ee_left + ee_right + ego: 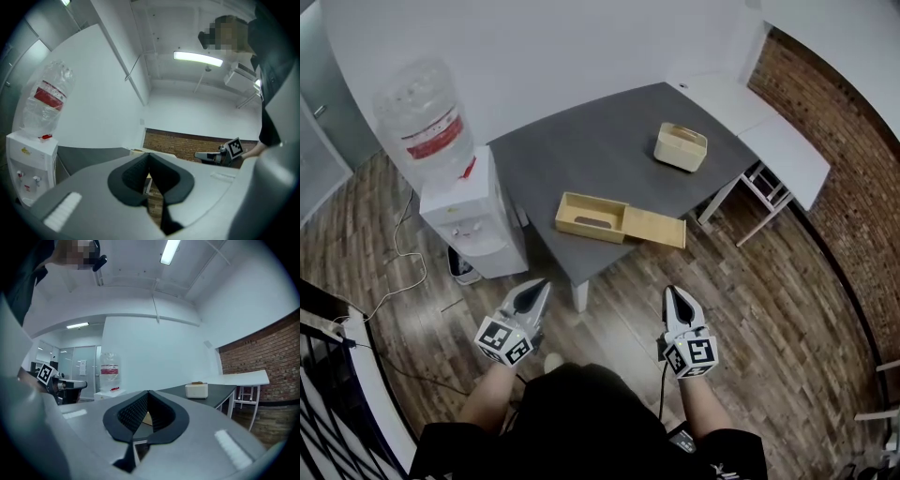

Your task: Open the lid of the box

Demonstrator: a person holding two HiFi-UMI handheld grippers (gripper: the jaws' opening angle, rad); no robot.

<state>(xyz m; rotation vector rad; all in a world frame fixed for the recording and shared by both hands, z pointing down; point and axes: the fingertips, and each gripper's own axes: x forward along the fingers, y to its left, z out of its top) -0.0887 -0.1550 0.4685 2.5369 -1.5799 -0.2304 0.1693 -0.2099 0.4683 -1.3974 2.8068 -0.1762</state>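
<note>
A flat wooden box lies near the front corner of the grey table. Its sliding lid is drawn out to the right, so the tray shows open. Both grippers hang over the wooden floor in front of the table, well short of the box. My left gripper points toward the table corner, its jaw tips meeting with nothing between them. My right gripper is likewise shut and empty, tips together.
A small cream container sits further back on the table. A water dispenser with a large bottle stands against the table's left side. A white table and a brick wall are to the right. Cables trail on the floor at left.
</note>
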